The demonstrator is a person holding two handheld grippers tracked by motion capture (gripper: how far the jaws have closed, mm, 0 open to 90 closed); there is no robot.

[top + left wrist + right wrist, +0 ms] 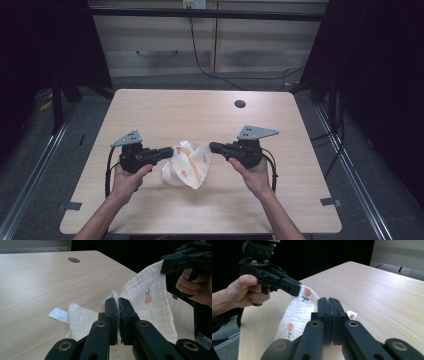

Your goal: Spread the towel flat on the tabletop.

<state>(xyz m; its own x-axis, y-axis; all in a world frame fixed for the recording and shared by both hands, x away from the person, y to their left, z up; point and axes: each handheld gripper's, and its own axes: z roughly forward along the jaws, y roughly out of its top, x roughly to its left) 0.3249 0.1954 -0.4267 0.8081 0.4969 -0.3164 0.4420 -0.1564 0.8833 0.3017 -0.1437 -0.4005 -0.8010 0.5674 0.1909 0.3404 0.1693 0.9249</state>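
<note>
Leftmost, left gripper [169, 151], jaws pressed together on one edge of white muslin cloth [189, 166]; centrally, cloth with small flower print hanging between both grippers, lower folds resting on worktop [210, 112]; rightmost, right gripper [214, 146], jaws likewise clamped tight on opposite edge.

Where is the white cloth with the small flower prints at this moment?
In the high view the white cloth hangs near the middle of the table, pinched between the left gripper and the right gripper, its lower part resting on the tabletop.
</note>
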